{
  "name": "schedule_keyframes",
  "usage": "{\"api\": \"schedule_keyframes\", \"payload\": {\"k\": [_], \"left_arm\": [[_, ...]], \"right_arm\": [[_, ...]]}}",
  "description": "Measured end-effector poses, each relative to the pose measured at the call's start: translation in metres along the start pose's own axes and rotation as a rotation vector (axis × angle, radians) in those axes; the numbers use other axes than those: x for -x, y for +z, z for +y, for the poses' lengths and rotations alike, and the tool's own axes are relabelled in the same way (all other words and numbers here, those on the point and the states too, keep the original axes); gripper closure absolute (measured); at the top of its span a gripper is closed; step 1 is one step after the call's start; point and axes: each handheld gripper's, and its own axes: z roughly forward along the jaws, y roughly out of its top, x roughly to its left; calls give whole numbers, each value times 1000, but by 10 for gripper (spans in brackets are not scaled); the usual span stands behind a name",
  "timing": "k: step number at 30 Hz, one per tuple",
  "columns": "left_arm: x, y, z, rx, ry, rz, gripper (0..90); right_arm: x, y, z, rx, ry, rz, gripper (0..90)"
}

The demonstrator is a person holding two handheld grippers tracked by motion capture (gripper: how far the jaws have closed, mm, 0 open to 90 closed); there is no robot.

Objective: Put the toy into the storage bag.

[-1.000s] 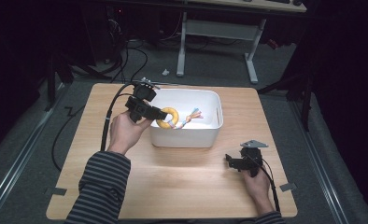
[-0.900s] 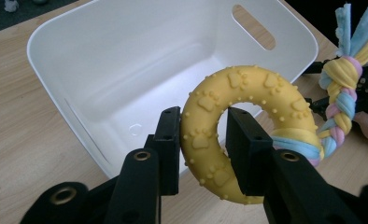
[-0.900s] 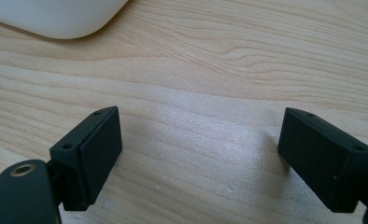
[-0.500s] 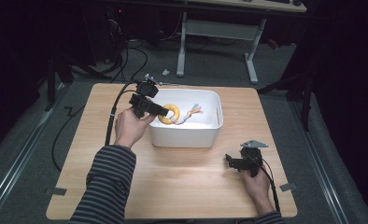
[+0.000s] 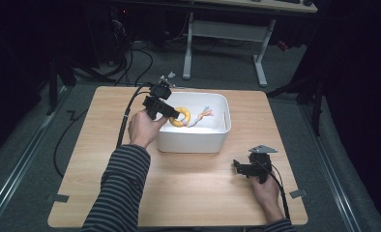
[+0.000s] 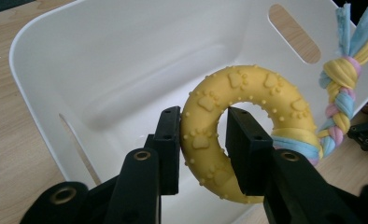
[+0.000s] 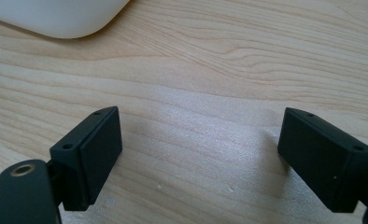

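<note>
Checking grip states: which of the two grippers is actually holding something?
The left gripper: its fingers clamp the yellow ring toy over the white bin. The right gripper is open above bare table.

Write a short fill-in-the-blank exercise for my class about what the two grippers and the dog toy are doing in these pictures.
1. The left gripper has its fingers shut on a yellow ____ with paw prints.
2. A braided rope is tied to it, and the toy hangs over the white ____.
3. The right gripper rests near the wooden table with its fingers ____.

Missing words: ring; bin; open
</note>
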Motion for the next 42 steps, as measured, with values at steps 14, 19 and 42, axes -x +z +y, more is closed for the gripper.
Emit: {"api": "schedule_keyframes", "payload": {"k": [14, 19, 42], "left_arm": [[1, 22, 5, -52, -30, 51, 666], [6, 28, 5, -72, -23, 65, 666], [15, 39, -4, -129, 10, 65, 696]], "right_arm": [[0, 0, 0, 1, -2, 2, 139], [0, 0, 0, 2, -5, 3, 140], [0, 0, 0, 2, -7, 4, 140]]}}
